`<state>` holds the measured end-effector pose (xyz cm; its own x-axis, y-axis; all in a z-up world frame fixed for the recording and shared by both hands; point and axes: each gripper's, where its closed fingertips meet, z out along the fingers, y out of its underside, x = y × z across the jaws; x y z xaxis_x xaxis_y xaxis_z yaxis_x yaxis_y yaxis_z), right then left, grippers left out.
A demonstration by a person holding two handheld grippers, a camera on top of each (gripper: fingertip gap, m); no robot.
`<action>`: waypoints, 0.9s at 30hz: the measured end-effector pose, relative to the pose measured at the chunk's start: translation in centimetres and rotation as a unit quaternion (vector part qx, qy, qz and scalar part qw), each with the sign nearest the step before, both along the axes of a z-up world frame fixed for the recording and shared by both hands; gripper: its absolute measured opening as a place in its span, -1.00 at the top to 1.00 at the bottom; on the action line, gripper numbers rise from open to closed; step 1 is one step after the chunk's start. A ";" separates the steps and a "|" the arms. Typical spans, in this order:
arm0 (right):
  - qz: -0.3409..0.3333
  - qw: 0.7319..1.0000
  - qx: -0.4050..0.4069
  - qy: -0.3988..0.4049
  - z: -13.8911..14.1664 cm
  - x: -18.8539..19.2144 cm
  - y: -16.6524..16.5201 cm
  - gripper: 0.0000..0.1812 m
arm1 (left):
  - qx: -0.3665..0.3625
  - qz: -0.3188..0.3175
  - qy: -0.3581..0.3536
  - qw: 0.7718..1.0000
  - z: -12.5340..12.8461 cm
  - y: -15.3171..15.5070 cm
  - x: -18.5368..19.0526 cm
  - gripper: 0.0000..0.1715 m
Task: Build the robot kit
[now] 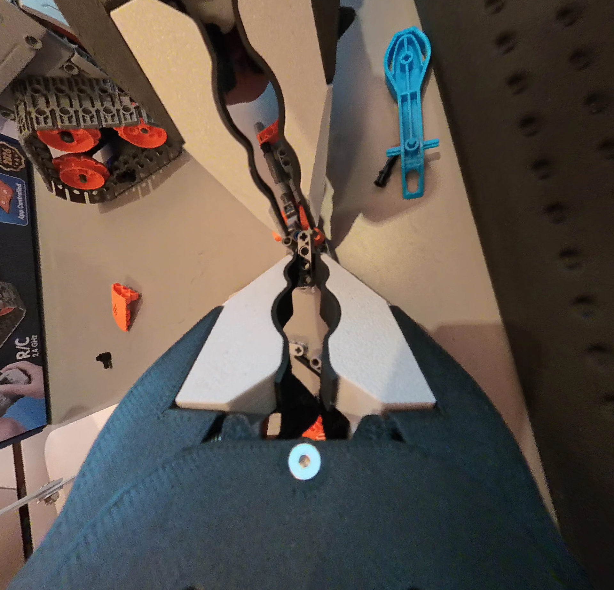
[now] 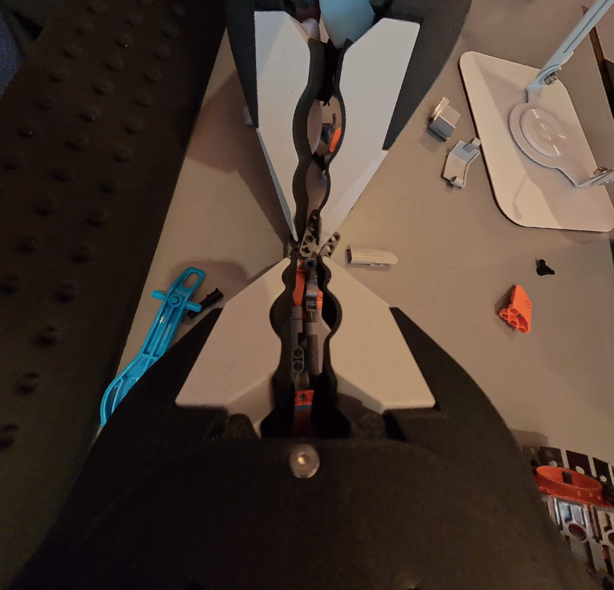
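My left gripper [image 1: 305, 262] is shut on a grey holed beam [image 1: 303, 244] that sticks out past its tips. My right gripper [image 2: 306, 264] is shut on an orange and grey rod assembly [image 2: 307, 296] lying between its fingers. The two grippers face each other tip to tip just above the table. The beam [image 2: 310, 240] and the assembly [image 1: 289, 208] meet at the tips; I cannot tell whether they are joined. The right gripper [image 1: 300, 230] comes from the top of the left wrist view, and the left gripper [image 2: 307, 230] from the top of the right wrist view.
On the table lie a blue lever tool [image 1: 410, 108] with a black pin [image 1: 383, 173], an orange wedge piece [image 1: 123, 304], a small black pin [image 1: 104, 359], a tracked model with orange wheels [image 1: 89, 142] and a printed box [image 1: 16, 275]. A white piece [image 2: 370, 256], grey parts [image 2: 443, 122], a white stand base [image 2: 498, 162] and a dark dimpled mat [image 2: 66, 175] also show. Left and right tips are no more than a few centimetres apart.
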<state>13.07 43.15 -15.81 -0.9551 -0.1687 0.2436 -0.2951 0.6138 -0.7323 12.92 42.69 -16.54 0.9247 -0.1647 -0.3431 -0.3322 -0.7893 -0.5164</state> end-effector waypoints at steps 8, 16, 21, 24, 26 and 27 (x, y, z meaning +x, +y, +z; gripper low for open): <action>0.000 1.000 0.007 0.007 0.1 -0.1 0.6 0.93 | -0.010 0.027 0.007 1.000 0.2 0.4 0.1 0.92; 0.008 1.000 0.004 0.015 0.2 0.2 0.4 0.97 | -0.034 0.044 -0.001 0.998 -0.6 0.3 0.3 0.92; 0.012 1.000 0.008 0.020 0.0 0.4 0.3 1.00 | -0.039 0.050 -0.004 0.998 -0.7 0.3 0.2 0.92; 0.011 1.000 0.008 0.026 0.0 0.4 0.1 1.00 | -0.047 0.056 -0.003 0.997 -0.8 0.2 0.1 0.92; 0.011 1.000 0.009 0.026 0.0 0.4 0.0 1.00 | -0.047 0.062 -0.003 0.997 -0.9 0.1 0.1 0.93; 0.012 1.000 0.009 0.027 -0.1 0.4 0.0 1.00 | -0.045 0.064 -0.005 0.997 -1.0 0.1 0.1 0.93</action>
<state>13.49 43.16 -15.88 -0.9365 -0.1958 0.2910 -0.3482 0.6189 -0.7041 13.03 42.78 -17.52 0.9432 -0.0756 -0.3235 -0.2221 -0.8678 -0.4446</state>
